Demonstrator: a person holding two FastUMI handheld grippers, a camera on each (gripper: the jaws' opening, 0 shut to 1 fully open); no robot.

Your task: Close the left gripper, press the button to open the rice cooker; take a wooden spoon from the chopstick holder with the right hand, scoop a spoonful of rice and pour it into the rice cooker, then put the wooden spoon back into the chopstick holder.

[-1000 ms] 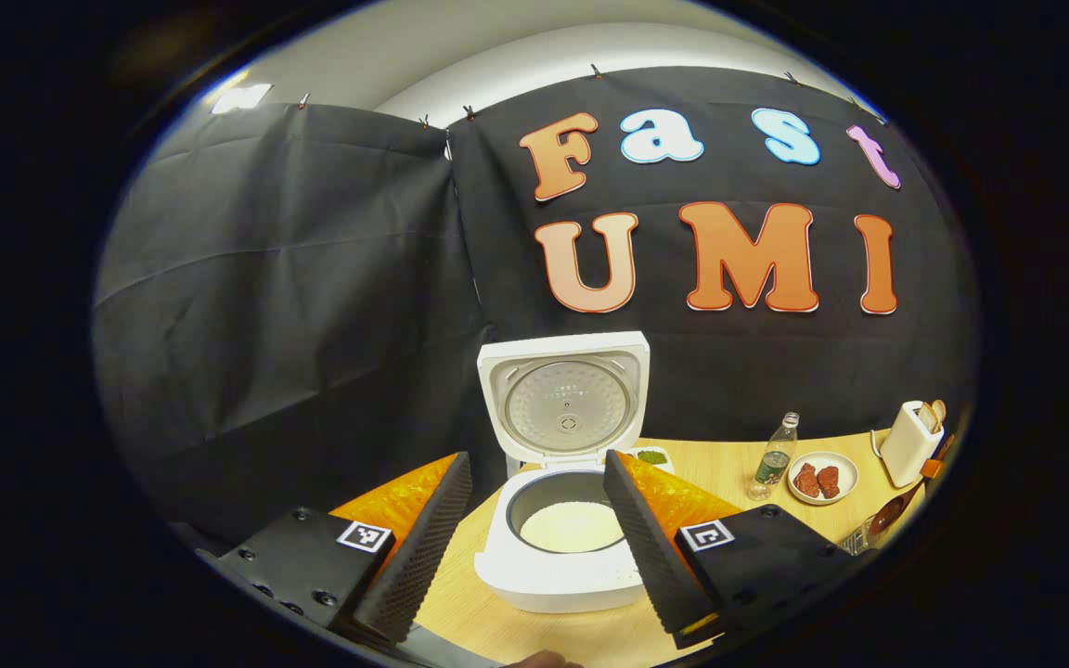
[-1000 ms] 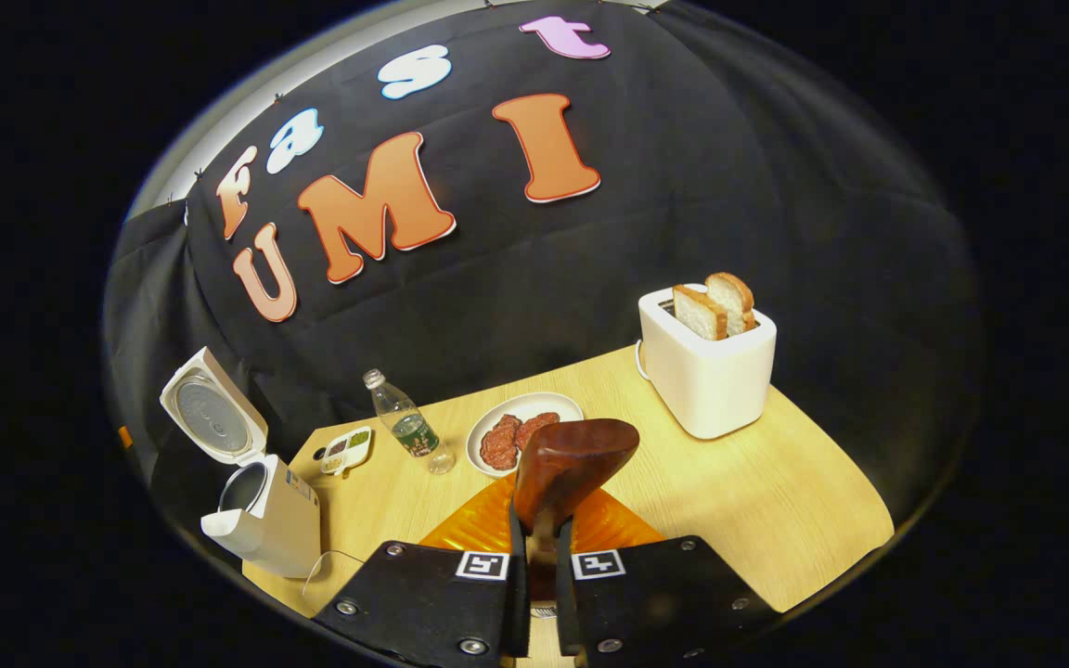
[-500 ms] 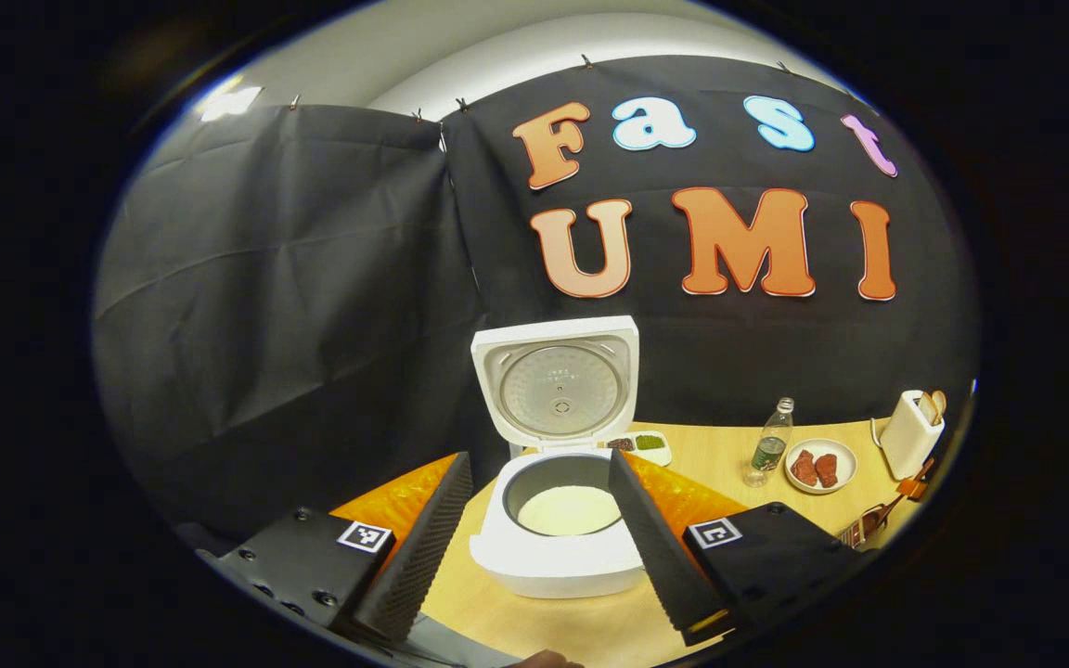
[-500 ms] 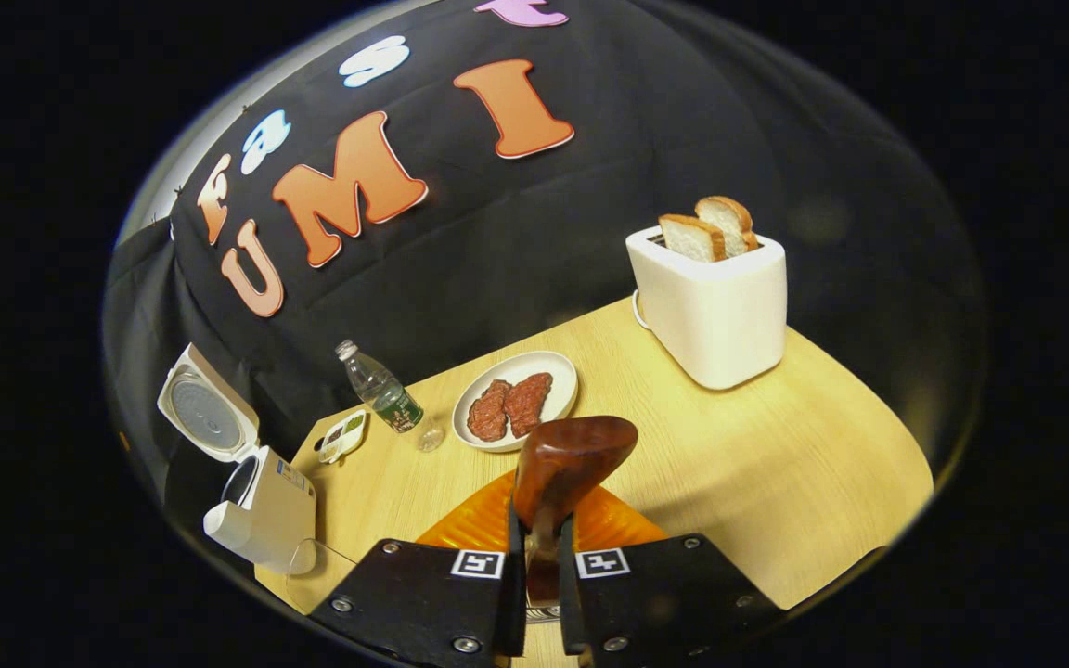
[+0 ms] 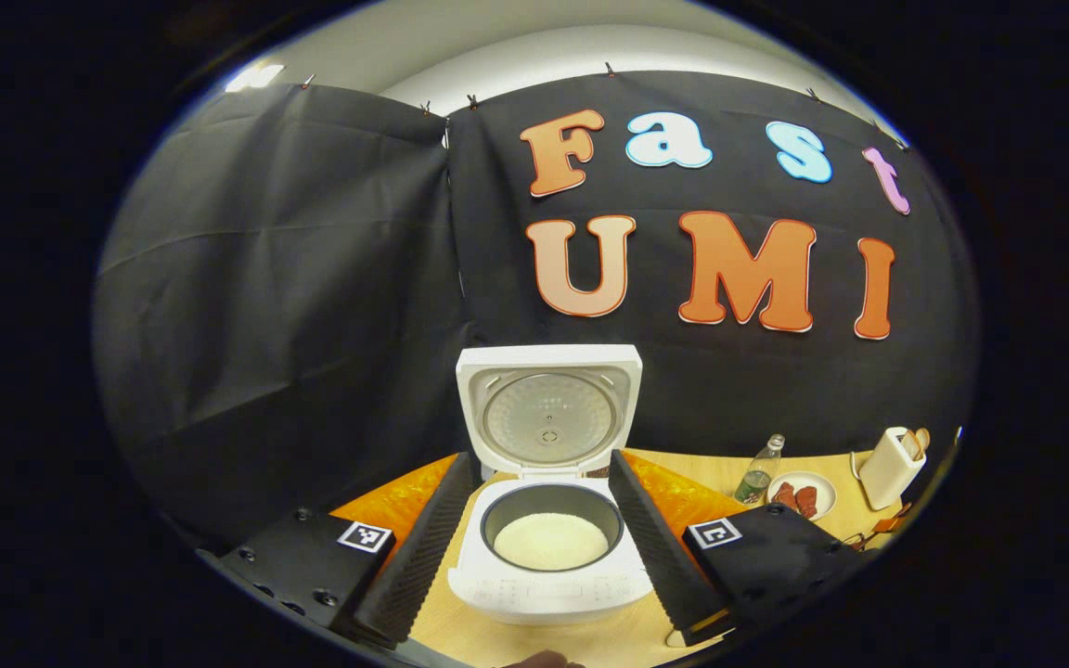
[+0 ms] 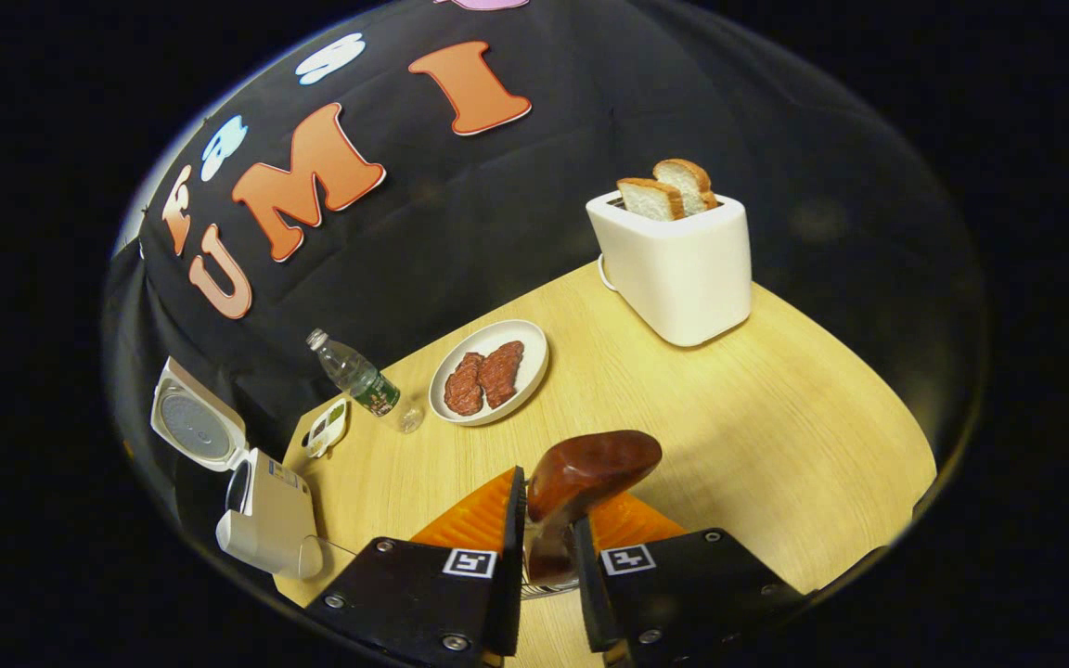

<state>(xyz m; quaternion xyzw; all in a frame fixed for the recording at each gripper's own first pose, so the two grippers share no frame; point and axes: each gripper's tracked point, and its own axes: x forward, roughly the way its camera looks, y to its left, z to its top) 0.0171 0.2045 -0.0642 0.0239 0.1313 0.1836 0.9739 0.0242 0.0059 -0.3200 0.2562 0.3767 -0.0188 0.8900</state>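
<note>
The white rice cooker (image 5: 548, 584) stands open with its lid (image 5: 548, 408) upright and white rice (image 5: 550, 540) in the pot. My left gripper (image 5: 539, 464) is open, its fingers framing the cooker from the near side, apart from it. In the right gripper view the cooker (image 6: 267, 515) sits far left. The dark wooden spoon (image 6: 590, 468) stands between the fingers of my right gripper (image 6: 548, 506), its bowl tipped to the right. The fingers are parted a little around the handle. A bit of the metal chopstick holder (image 6: 542, 586) shows under the spoon.
On the wooden table (image 6: 776, 417) stand a white toaster (image 6: 674, 269) with two bread slices, a plate (image 6: 534, 348) of red meat, a plastic bottle (image 6: 358, 380) and a small condiment dish (image 6: 326, 427). Black cloth walls close off the back.
The right gripper's fingers have parted slightly and the spoon's bowl has tipped to the right. The left gripper has shifted so that the cooker sits centred between its fingers.
</note>
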